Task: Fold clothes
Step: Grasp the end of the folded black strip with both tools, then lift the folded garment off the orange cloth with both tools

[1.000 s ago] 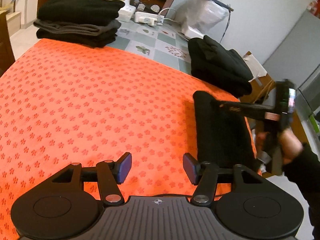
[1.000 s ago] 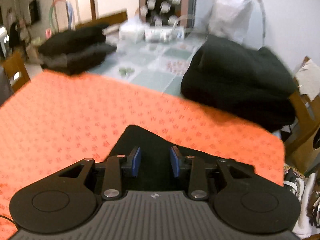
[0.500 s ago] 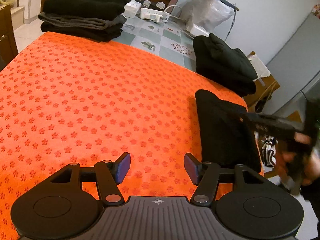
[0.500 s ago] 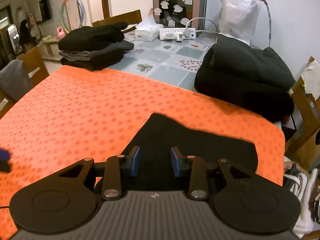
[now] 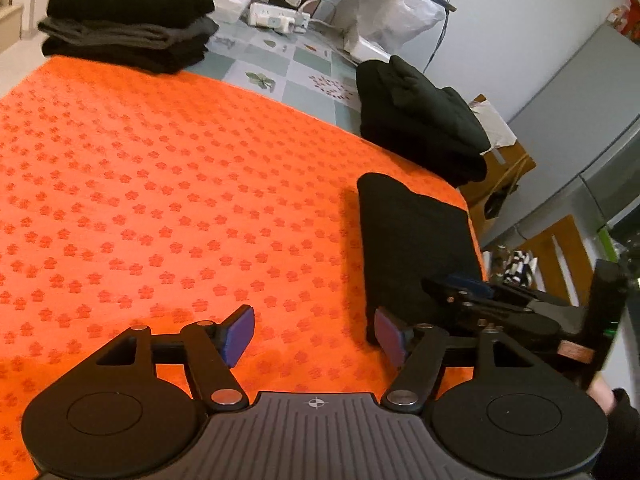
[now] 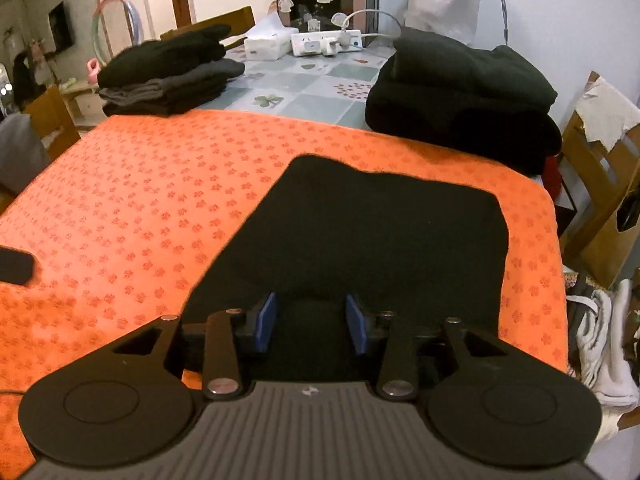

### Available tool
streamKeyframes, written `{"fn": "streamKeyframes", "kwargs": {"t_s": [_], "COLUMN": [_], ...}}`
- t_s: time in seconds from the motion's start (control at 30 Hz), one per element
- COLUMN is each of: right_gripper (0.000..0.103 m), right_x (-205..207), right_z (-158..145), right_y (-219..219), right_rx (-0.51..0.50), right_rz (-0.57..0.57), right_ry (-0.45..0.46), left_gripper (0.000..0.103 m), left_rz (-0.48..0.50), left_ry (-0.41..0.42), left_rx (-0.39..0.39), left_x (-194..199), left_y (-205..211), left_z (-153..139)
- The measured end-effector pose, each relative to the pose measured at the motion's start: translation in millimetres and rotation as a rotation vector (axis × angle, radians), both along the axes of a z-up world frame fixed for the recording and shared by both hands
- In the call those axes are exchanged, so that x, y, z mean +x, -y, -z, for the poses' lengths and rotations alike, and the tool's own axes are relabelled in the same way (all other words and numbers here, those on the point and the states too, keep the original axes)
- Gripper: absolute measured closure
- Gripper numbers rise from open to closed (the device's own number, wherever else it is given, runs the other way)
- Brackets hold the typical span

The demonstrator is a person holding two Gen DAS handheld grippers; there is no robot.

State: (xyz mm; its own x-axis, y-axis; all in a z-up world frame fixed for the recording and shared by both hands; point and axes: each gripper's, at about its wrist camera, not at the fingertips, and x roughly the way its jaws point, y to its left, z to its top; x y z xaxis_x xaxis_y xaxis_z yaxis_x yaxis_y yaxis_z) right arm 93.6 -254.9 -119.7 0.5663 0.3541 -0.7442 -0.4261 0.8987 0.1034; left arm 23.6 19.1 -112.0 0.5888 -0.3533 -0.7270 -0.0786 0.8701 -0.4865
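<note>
Power strip (image 6: 326, 43) beside tissue box (image 6: 266, 45)

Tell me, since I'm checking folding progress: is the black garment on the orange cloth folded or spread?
Folded: the black garment lies as a compact rectangle with a thick rounded fold edge, on the orange cloth.

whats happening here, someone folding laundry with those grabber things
Yes. A person holds a pair of tongs in each hand over an orange cloth. A folded black garment lies at its right edge. The right tongs sit low over the near end of that garment, jaws apart with nothing visibly pinched. The left tongs hover open just left of it, over bare cloth. Farther back on the table sit a neat stack of folded dark clothes and a looser black pile.
</note>
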Motion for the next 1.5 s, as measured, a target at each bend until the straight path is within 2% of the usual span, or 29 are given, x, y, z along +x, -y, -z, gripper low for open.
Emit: {"fn": "streamKeyframes", "kwargs": {"t_s": [0.03,0.1,0.13,0.17,0.3,0.43,0.63,0.77,0.93,1.17,1.3,1.33,1.37,1.4,1.43,1.5], "right_gripper": [0.057,0.047,0.037,0.032,0.031,0.024,0.023,0.023,0.028,0.027,0.026,0.029,0.038,0.047,0.062,0.07], "right_x": [-1,-4,-6,-8,-9,-4,17,30,33,28,28,28,28,27,26,23], "right_z": [-7,-16,-20,-22,-18,0,32,50,59,61,61,61,60,59,57,49], "right_y": [8,26,36,48,88,111,125,127,121,119,115,114,112,111,111,109], "right_rx": [0.033,0.082,0.104,0.123,0.179,0.241,0.352,0.452,0.479,0.49,0.479,0.473,0.468,0.478,0.488,0.492], "right_rz": [0.017,0.073,0.103,0.129,0.235,0.273,0.329,0.349,0.345,0.377,0.401,0.403,0.403,0.403,0.404,0.415], "right_ry": [-0.005,-0.002,-0.001,-0.007,-0.056,-0.114,-0.19,-0.247,-0.261,-0.243,-0.244,-0.242,-0.239,-0.234,-0.228,-0.203], "left_gripper": [0.032,0.031,0.031,0.031,0.031,0.031,0.031,0.031,0.03,0.028,0.028,0.037,0.045,0.059,0.066,0.071], "left_rz": [0.005,0.024,0.033,0.041,0.071,0.1,0.141,0.139,0.167,0.179,0.145,0.132,0.131,0.136,0.138,0.142], "left_ry": [-0.004,-0.015,-0.023,-0.033,-0.051,-0.069,-0.099,-0.107,-0.102,-0.128,-0.137,-0.146,-0.148,-0.137,-0.124,-0.098], "left_rx": [-0.02,-0.064,-0.081,-0.098,-0.168,-0.208,-0.241,-0.31,-0.383,-0.422,-0.49,-0.51,-0.523,-0.509,-0.511,-0.524], "left_x": [5,17,24,32,61,88,113,120,128,137,136,136,136,136,134,131], "left_y": [1,4,6,8,20,32,47,49,53,61,56,56,57,59,57,52], "left_z": [3,9,13,17,32,46,65,76,83,92,99,100,100,98,96,94]}}
